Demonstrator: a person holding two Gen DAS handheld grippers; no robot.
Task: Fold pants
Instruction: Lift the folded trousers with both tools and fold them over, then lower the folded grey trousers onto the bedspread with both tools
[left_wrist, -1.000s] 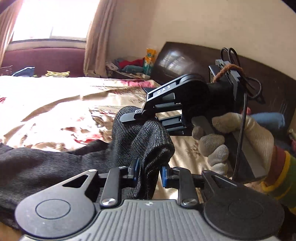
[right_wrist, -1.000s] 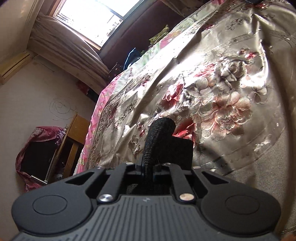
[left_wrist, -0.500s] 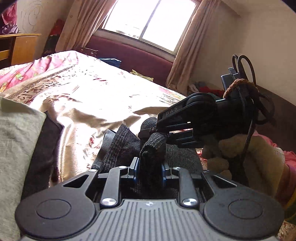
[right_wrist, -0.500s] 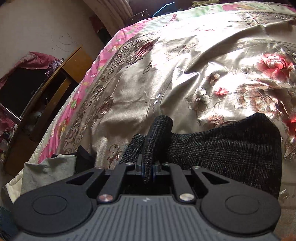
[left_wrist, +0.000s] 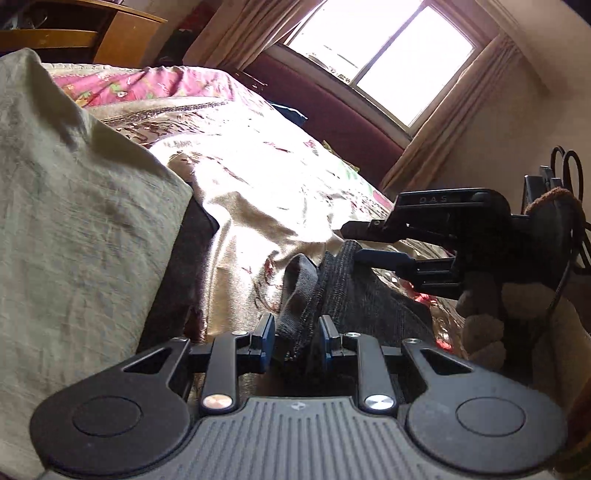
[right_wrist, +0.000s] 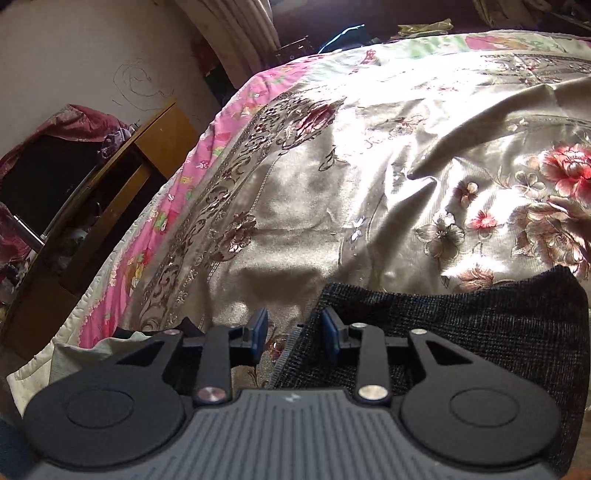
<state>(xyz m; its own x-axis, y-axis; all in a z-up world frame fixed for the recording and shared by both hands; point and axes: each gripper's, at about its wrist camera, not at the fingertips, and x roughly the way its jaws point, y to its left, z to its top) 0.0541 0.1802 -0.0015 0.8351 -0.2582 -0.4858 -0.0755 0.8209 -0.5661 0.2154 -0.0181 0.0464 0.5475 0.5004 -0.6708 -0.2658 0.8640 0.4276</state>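
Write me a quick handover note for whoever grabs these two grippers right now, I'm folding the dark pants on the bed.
Left gripper: jaws open, a raised fold of the dark pants sits loosely between the pads, not clamped.
Right gripper: open, nothing held, its right pad over the pants' edge.
The pants lie in a doubled-over bundle on the floral bedspread, near the corner of the bed. A pale green folded cloth sits just to the left.
Done: it looks like one fold has been laid down and let go.
Left: smooth the layers, check that the edges line up, then fold again if a smaller bundle is wanted.
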